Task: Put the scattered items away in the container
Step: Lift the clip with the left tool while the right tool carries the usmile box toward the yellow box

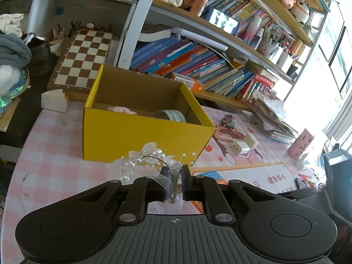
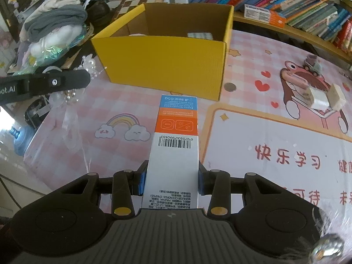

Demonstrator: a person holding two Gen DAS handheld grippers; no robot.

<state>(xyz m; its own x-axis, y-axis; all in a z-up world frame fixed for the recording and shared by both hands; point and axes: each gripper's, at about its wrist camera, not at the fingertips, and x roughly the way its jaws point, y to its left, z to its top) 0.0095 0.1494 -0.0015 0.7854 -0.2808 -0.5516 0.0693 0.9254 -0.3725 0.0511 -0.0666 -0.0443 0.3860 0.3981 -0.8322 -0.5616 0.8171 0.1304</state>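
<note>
A yellow cardboard box (image 1: 140, 136) stands open on the pink table; it also shows in the right wrist view (image 2: 162, 66). Inside lie a roll of tape (image 1: 172, 115) and something pink (image 1: 122, 110). My left gripper (image 1: 175, 176) is shut on a pearl and ribbon hair ornament (image 1: 149, 156), held in front of the box's near wall. My right gripper (image 2: 170, 179) is shut on a long white, orange and blue carton (image 2: 176, 136) that points at the box. The left gripper's finger (image 2: 55, 83) and the ornament (image 2: 88, 65) show at the left of the right wrist view.
A toy car (image 2: 312, 65), two small blocks (image 2: 325, 99) and a coin (image 2: 230, 87) lie on the table right of the box. A pink carton (image 1: 302, 144) stands far right. A chessboard (image 1: 81, 57), bookshelves (image 1: 198, 61) and piled clothes (image 2: 52, 24) surround the table.
</note>
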